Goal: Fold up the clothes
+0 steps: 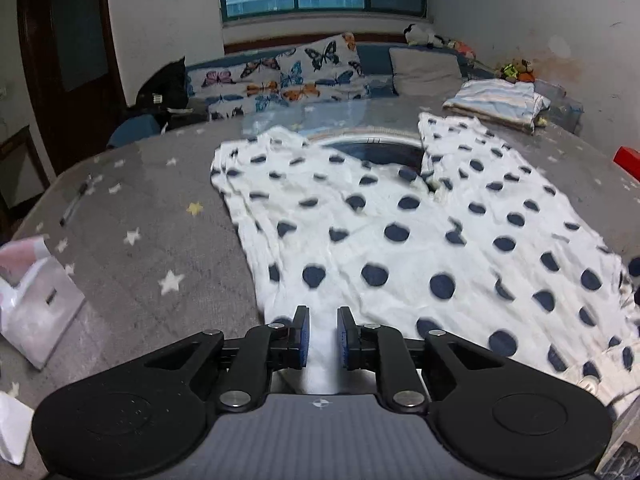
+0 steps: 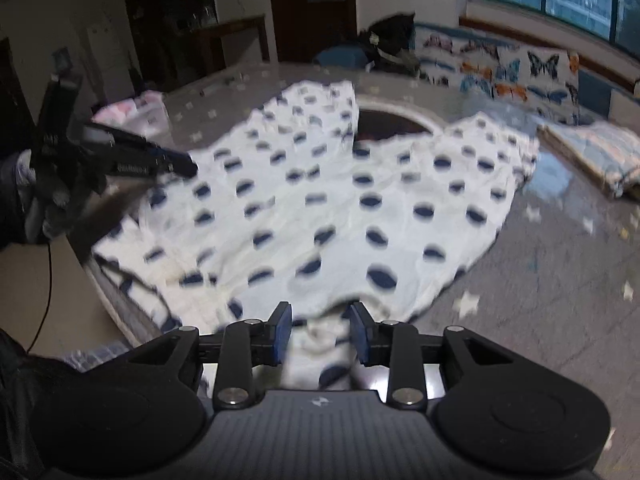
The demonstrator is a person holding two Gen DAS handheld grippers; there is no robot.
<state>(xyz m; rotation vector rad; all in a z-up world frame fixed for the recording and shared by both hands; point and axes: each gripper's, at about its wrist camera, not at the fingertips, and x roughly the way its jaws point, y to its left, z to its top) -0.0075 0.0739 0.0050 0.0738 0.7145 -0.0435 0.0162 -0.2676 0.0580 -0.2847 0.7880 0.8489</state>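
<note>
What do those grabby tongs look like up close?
Both tongs, left and right, have black jointed arms with silver rivets, blue ribbed pads and a grey ridged body carrying a small round logo. A thin black cable hangs beside the left one.

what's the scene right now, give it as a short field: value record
surface: grey star-print table cover
garment: white polka-dot garment spread flat, near hem toward both grippers
left gripper: at the near hem, white cloth between its narrowly parted pads
right gripper: at the near edge, a bunch of the cloth between its pads, jaws wider than the left's
folded pile: striped folded clothes at the far right of the table
background: butterfly-print cushions under the window
</note>
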